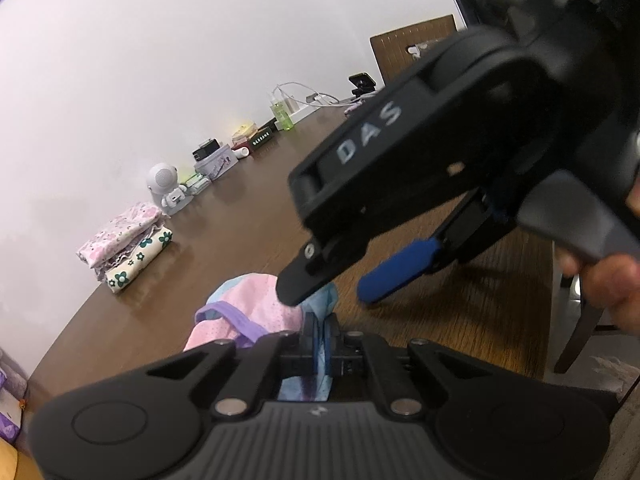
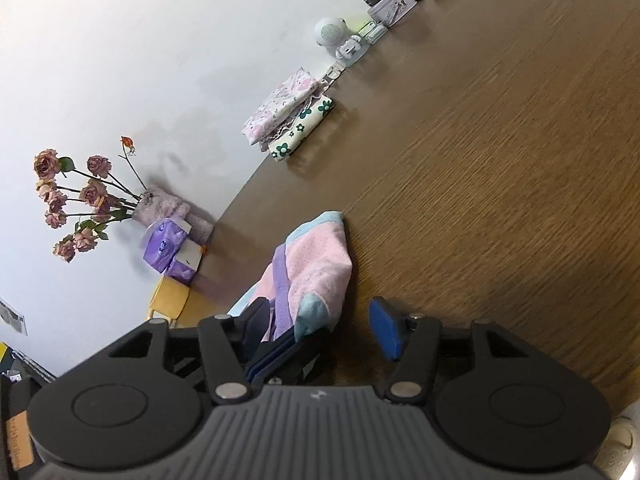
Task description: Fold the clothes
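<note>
Clothes: my left gripper (image 1: pixel 318 344) is clamping the pink garment (image 1: pixel 256 312) near the desk's (image 1: pixel 248 220) left edge, while my right gripper (image 2: pixel 316 328) is hovering spread apart.

bare wooden table (image 2: pixel 500 184) ahead, folded clothes stack (image 2: pixel 288 116) and clutter along wall

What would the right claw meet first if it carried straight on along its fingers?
Probably the pink garment, which lies directly ahead of the open right claw, toward its left finger. Past it, only bare wooden table shows; depth is hard to judge.
</note>
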Demonstrator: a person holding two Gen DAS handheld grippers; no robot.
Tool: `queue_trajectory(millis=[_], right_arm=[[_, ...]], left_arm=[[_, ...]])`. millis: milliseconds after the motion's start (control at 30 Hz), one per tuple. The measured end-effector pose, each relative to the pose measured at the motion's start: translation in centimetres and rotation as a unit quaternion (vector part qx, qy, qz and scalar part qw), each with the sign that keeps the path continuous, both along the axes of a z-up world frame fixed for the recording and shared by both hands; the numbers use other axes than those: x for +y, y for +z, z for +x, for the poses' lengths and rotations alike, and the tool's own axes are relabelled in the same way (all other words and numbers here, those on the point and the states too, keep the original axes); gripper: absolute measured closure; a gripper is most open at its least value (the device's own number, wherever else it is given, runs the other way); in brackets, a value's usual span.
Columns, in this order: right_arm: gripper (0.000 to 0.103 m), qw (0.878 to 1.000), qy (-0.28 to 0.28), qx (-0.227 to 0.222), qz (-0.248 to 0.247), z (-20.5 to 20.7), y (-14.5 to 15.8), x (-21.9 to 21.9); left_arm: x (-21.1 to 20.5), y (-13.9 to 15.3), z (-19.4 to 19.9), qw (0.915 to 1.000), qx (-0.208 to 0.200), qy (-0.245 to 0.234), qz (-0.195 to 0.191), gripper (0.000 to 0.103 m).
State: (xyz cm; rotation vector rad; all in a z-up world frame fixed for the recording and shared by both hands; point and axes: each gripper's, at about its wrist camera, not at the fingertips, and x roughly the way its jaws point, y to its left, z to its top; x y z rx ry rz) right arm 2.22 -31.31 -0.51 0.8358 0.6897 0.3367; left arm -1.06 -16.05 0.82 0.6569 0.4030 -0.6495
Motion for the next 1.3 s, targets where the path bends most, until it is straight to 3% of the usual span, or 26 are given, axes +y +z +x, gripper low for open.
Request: queue_trajectory(millis=[333, 433, 500, 633, 667, 867, 1100, 1300], right_arm=[[0.067, 0.999, -0.021, 0.019, 0.030, 1.0, -1.2, 1.1], [0.081, 0.998, -0.030, 0.027, 0.040, 1.3, -1.8, 1.1], [0.090, 0.998, -0.030, 0.028, 0.039, 1.4, -2.0, 1.1], [0.093, 0.999, -0.026, 0.023, 0.027, 1.5, -1.9, 1.3], [0.093, 0.999, -0.023, 0.020, 0.018, 1.6, -1.7, 1.4], [0.093, 0.999, -0.003, 0.002, -0.039, 1.5, -0.5, 2.4], [0.094, 0.993, 0.017, -0.028, -0.111, 1.1, 1.3, 3.7], [0.097, 0.976, 0.042, -0.056, -0.206, 0.6, 3.2, 5.6]], left_arm=[[0.9, 0.7, 0.2, 0.9995, 0.011, -0.002, -0.029, 0.101], [1.3, 0.7, 0.2, 0.9991, 0.023, -0.003, -0.035, 0.100], [1.7, 0.9, 0.1, 0.9986, 0.034, -0.005, -0.040, 0.092], [3.7, 1.7, 0.2, 0.9964, 0.066, -0.014, -0.051, 0.076], [4.6, 2.0, 0.5, 0.9962, 0.068, -0.008, -0.053, 0.071], [10.3, 3.9, 2.6, 0.9946, 0.078, 0.024, -0.063, 0.065], [14.3, 4.0, 6.0, 0.9920, 0.113, 0.020, -0.053, 0.067], [15.2, 3.0, 7.4, 0.9897, 0.141, -0.008, -0.024, 0.072]])
